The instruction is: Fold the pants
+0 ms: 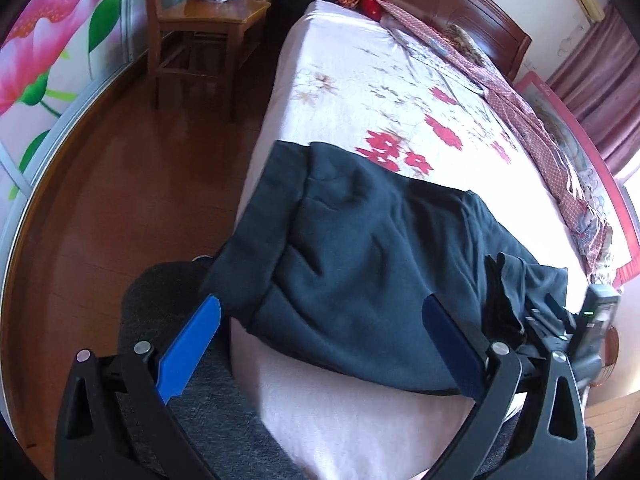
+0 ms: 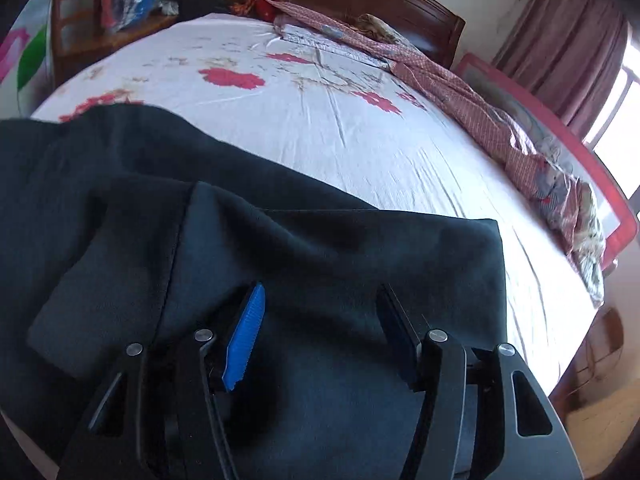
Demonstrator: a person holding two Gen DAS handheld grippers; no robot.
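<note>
Dark blue-green pants [image 1: 360,248] lie folded in layers across the near corner of the bed, one edge hanging over the mattress side. My left gripper [image 1: 320,306] hovers above their near edge, its blue fingers [image 1: 192,344] spread wide with nothing pinched. In the right wrist view the pants [image 2: 320,248] fill the lower half, with a straight folded edge on the right. My right gripper [image 2: 320,294] is open just over the cloth, and the fabric lies under the pads [image 2: 246,336], not between them. Part of the right gripper's body [image 1: 592,320] shows at the pants' right end.
The bed's white floral sheet [image 1: 360,92] stretches beyond the pants. A red patterned blanket [image 2: 460,92] runs along the far side by a pink rail [image 2: 560,128]. A wooden chair [image 1: 200,20] with bags stands on the wood floor [image 1: 120,200] to the left.
</note>
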